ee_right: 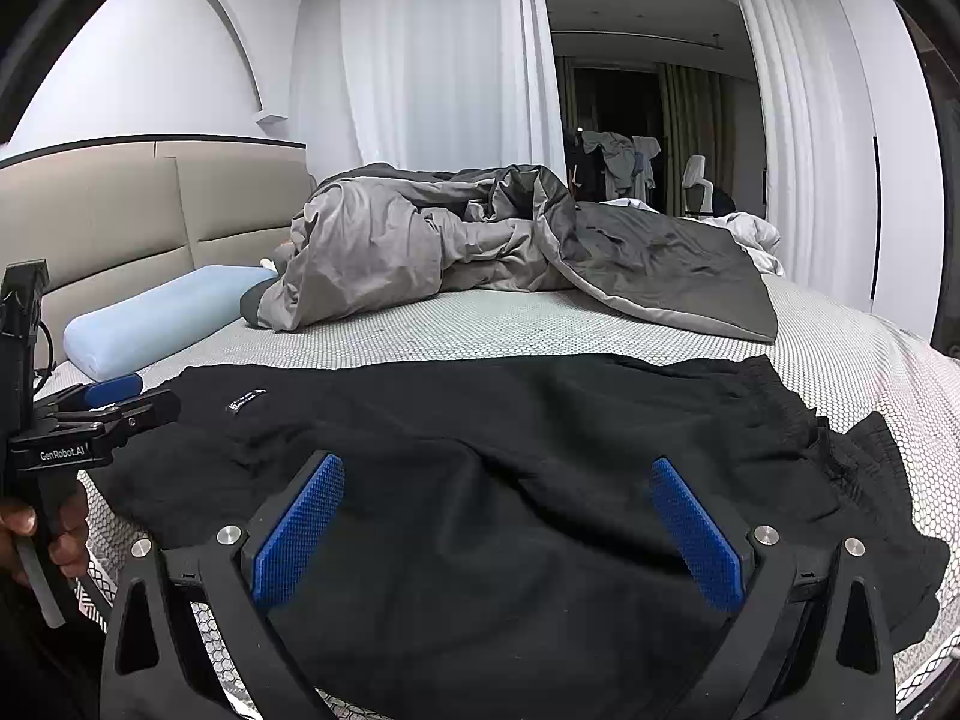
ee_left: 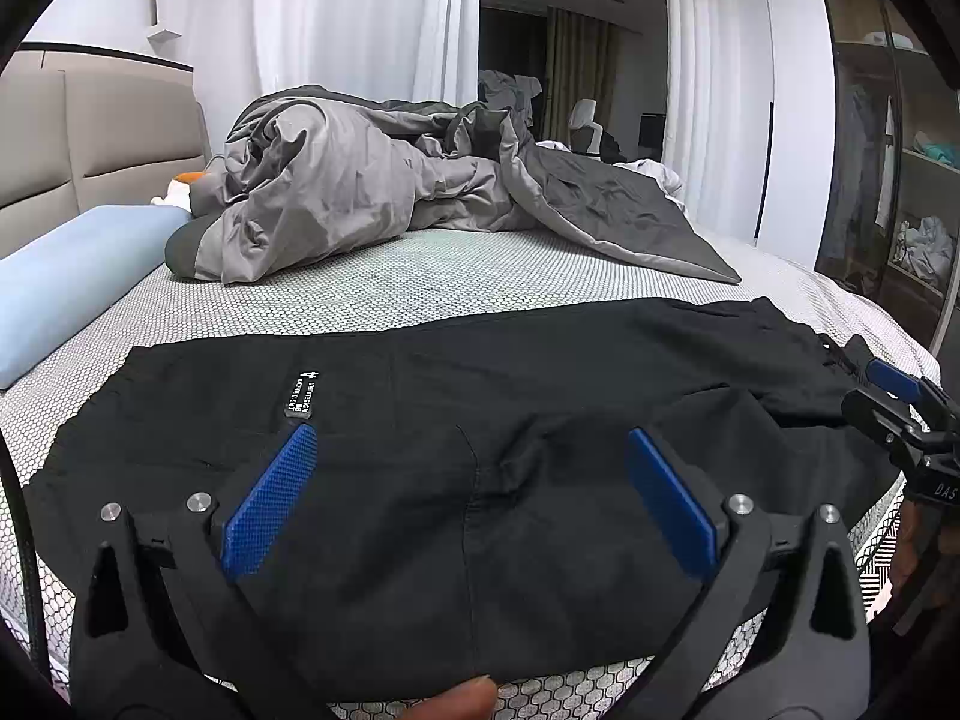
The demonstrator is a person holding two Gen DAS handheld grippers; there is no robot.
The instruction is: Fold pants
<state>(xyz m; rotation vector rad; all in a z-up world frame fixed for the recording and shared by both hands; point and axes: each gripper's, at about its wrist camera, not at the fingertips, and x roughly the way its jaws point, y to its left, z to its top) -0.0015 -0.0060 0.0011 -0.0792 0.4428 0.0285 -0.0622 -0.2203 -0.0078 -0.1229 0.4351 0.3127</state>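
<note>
Black pants (ee_left: 480,420) lie spread across the near part of the bed, with a small label (ee_left: 302,394) on the left and the gathered waistband at the right (ee_right: 798,414). My left gripper (ee_left: 471,438) is open and empty, its blue pads (ee_left: 270,504) low over the pants. My right gripper (ee_right: 498,468) is open and empty over the pants (ee_right: 480,450) too. The right gripper shows at the right edge of the left wrist view (ee_left: 894,396). The left gripper shows at the left edge of the right wrist view (ee_right: 114,402).
A rumpled grey duvet (ee_left: 390,186) lies on the far half of the bed. A light blue pillow (ee_left: 66,294) sits at the left by the beige headboard (ee_right: 120,210). The patterned mattress cover (ee_left: 420,276) shows between duvet and pants. A wardrobe (ee_left: 900,180) stands at the right.
</note>
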